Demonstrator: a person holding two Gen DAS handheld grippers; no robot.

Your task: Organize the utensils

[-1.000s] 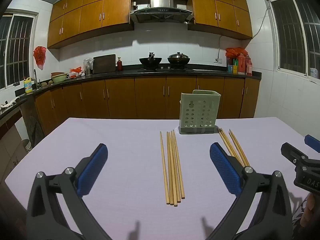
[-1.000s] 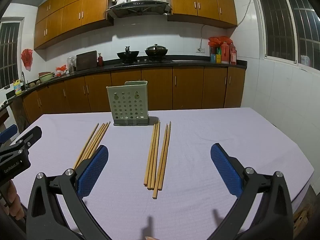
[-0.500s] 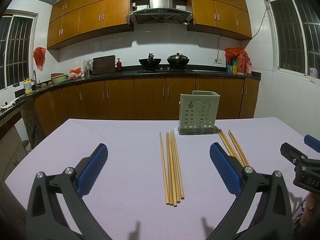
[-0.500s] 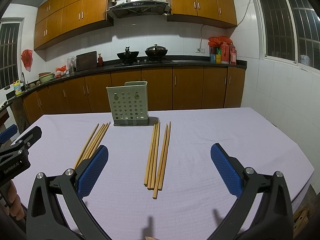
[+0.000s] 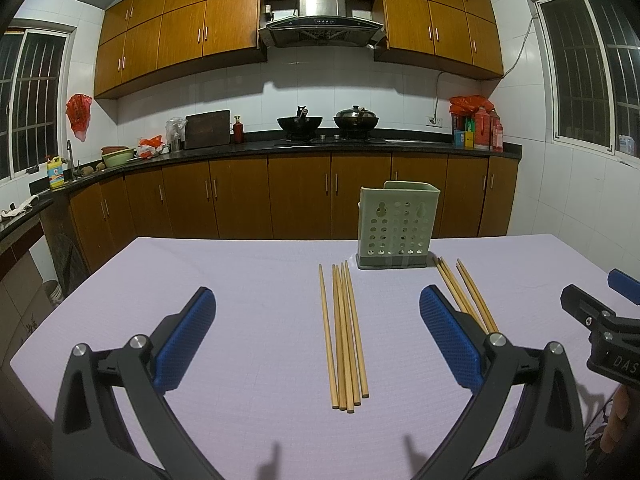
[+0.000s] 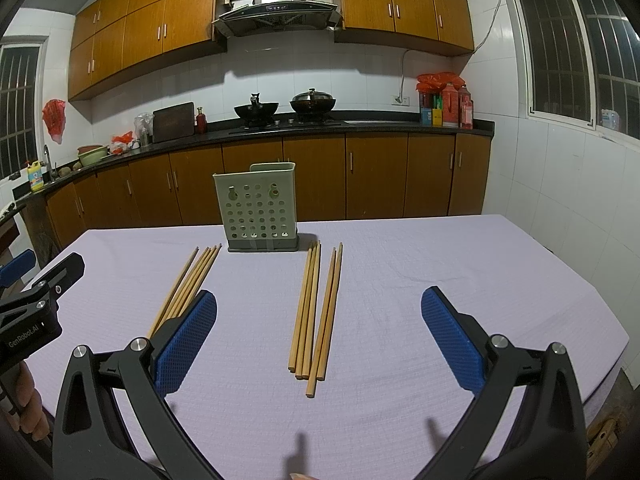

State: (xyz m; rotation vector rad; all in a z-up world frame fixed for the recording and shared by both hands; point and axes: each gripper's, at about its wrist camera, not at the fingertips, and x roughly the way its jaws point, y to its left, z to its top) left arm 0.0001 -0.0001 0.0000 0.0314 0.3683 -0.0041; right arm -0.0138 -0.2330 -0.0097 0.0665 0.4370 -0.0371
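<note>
The jaws of both grippers stand wide apart and hold nothing. The left gripper [image 5: 318, 334], black-framed with blue textured pads [image 5: 186, 340], hovers above the near part of the tabletop [image 5: 240, 280], which is covered in a pale lilac cloth. Between its jaws, in the left wrist view, lies a bundle of five light wooden chopsticks [image 5: 344, 334], side by side and running from the near edge toward the far edge. The right gripper [image 6: 320, 338], of the same build, hovers over the near part of the tabletop too, with a second group of five light wooden chopsticks [image 6: 316, 312] lying between its jaws in the right wrist view; one of them reaches nearer the near edge than the others.

A pale green perforated plastic utensil holder [image 6: 258, 210] on a grey base stands upright close to the far edge of the tabletop, near its middle. The far tips of both chopstick groups lie just beside its base, one group on each side. Nothing can be seen inside the holder from these angles.

Each wrist view catches the other gripper at its side edge, with part of a person's hand [image 6: 28, 404] below it.
</note>
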